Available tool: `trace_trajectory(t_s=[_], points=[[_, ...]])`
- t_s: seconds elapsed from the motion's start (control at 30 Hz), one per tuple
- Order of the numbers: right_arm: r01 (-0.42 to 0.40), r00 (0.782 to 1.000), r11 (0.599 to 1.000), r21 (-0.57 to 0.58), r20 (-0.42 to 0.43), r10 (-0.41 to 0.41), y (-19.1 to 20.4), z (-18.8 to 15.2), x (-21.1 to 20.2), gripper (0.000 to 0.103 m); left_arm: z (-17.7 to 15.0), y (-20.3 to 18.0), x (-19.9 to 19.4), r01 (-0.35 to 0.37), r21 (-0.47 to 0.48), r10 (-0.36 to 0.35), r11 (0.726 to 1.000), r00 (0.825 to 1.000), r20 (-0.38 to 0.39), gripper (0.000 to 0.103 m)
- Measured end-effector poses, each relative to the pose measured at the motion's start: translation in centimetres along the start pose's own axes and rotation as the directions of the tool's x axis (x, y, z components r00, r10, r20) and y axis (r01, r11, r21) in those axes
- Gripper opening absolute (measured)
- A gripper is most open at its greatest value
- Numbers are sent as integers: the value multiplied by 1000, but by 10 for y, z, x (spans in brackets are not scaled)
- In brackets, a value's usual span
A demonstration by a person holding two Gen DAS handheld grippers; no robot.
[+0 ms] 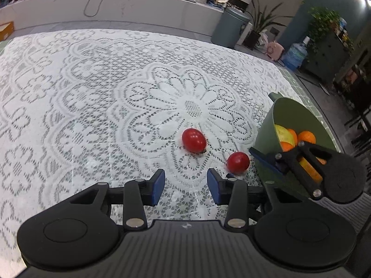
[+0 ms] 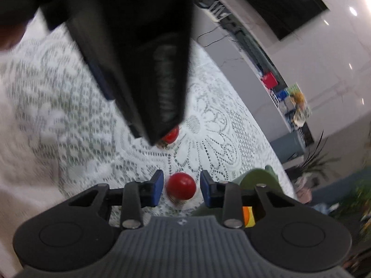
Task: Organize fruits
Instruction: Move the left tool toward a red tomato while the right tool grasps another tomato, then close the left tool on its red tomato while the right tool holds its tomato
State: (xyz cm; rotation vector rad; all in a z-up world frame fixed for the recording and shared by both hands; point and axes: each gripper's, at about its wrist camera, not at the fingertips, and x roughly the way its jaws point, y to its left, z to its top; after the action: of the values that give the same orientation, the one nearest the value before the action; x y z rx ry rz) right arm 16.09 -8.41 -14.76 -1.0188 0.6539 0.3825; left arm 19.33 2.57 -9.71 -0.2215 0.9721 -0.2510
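Two red cherry tomatoes lie on the white lace tablecloth (image 1: 92,92). In the left wrist view the larger one (image 1: 194,140) lies ahead of my open, empty left gripper (image 1: 186,186), and the smaller one (image 1: 238,162) lies to its right beside a green basket (image 1: 266,136) holding oranges (image 1: 306,137) and a yellow fruit. In the right wrist view my right gripper (image 2: 182,190) is open, with the smaller tomato (image 2: 181,186) between its blue pads without touching them. The other tomato (image 2: 170,136) shows farther off, half hidden by the black left gripper body (image 2: 143,58). The basket rim (image 2: 257,178) is at the right.
The table edge runs behind the basket on the right. Beyond it stand a grey bin (image 1: 229,29), potted plants (image 1: 259,27) and a water jug (image 1: 296,54). A long counter (image 1: 116,4) with boxes runs along the back.
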Motion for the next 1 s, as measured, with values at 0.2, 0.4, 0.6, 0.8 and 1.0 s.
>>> trace_trajectory(t_s=[0.2, 0.4, 0.6, 0.8, 1.0], points=[[-18, 998, 986, -164, -56, 9, 2, 4, 10, 31, 3, 0, 5, 3, 48, -3, 999, 1000, 4, 48], [-62, 995, 964, -260, -92, 39, 1, 2, 20, 30, 4, 8, 9, 14, 44, -14, 999, 1000, 2, 48], [-78, 994, 960, -269, -100, 52, -7, 3, 23, 24, 7, 12, 13, 35, 34, -35, 999, 999, 3, 48], [-57, 998, 972, -230, -53, 46, -16, 4, 15, 23, 9, 11, 15, 55, 41, -55, 998, 998, 18, 48], [-44, 999, 998, -48, 13, 44, -39, 10, 2, 23, 18, 5, 22, 47, 42, -49, 998, 998, 29, 48]])
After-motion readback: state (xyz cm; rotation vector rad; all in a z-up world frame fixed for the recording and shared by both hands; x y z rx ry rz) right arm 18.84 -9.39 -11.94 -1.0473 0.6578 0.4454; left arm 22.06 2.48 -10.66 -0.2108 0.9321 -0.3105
